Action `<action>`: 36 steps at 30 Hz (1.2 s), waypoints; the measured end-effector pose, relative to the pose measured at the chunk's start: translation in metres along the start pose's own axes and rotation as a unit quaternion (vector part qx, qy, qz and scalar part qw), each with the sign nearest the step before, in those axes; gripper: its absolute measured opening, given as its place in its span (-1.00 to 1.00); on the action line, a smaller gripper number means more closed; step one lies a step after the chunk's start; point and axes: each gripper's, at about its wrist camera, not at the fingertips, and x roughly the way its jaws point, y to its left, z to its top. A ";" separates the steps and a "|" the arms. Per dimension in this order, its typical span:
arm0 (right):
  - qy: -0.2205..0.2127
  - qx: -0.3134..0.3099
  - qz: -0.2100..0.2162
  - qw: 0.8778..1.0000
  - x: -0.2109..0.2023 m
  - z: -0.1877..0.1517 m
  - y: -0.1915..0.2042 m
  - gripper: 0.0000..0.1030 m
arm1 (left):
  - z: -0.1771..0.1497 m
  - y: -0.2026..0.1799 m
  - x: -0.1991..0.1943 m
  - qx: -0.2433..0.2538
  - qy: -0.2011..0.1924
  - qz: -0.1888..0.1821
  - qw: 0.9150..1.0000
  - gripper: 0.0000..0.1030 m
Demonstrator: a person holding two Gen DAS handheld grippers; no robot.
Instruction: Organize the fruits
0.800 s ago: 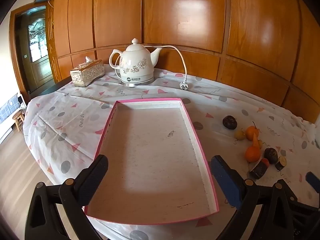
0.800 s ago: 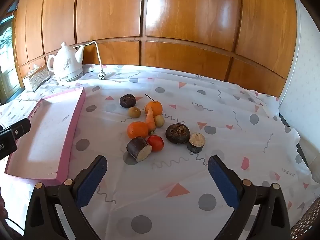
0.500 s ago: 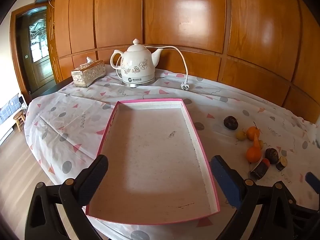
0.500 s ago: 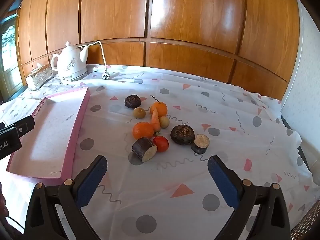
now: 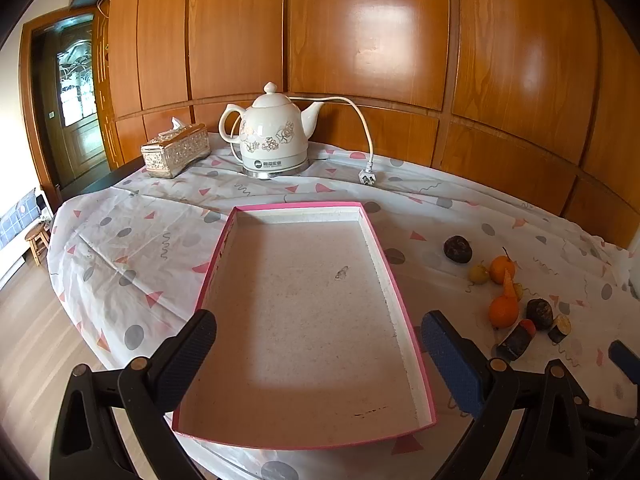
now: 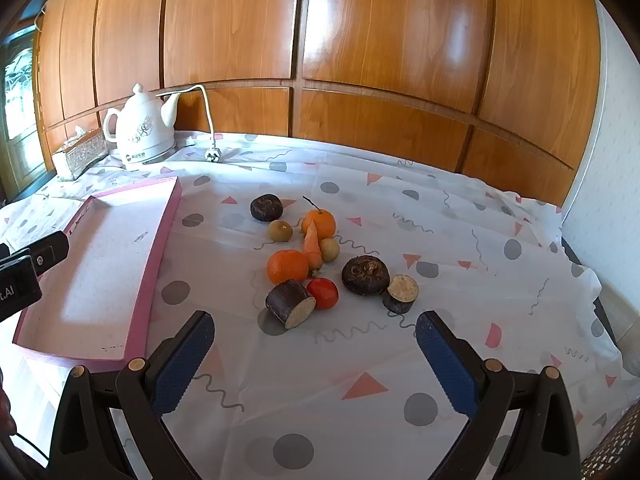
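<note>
A cluster of produce lies on the tablecloth in the right wrist view: two oranges [image 6: 287, 266], a carrot [image 6: 312, 246], a red tomato [image 6: 323, 293], two small yellow-green fruits [image 6: 280, 230], dark round pieces [image 6: 365, 275] and cut dark chunks [image 6: 290, 303]. An empty pink-rimmed tray [image 5: 401, 320] sits left of them. My right gripper [image 6: 314, 344] is open and empty, just short of the cluster. My left gripper [image 5: 318, 352] is open and empty over the tray's near end. The cluster also shows in the left wrist view [image 5: 503, 311].
A white kettle [image 5: 272, 136] with cord and loose plug [image 5: 368, 177] stands at the back, next to a tissue box [image 5: 176, 150]. Wood panelling runs behind the table. The table edge drops to the floor at left [image 5: 52, 264].
Both grippers have shifted slightly; the fruit cluster sits a little closer and more central before the right gripper. Nothing was grasped.
</note>
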 end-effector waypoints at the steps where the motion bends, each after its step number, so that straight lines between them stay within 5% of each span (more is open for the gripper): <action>1: 0.000 -0.001 0.000 1.000 0.000 0.000 0.000 0.99 | 0.000 0.000 -0.001 0.000 -0.001 0.000 1.000 0.99; 36: -0.011 0.009 -0.010 1.000 -0.004 -0.003 -0.010 0.99 | 0.001 0.000 -0.005 -0.004 -0.001 -0.003 1.000 0.99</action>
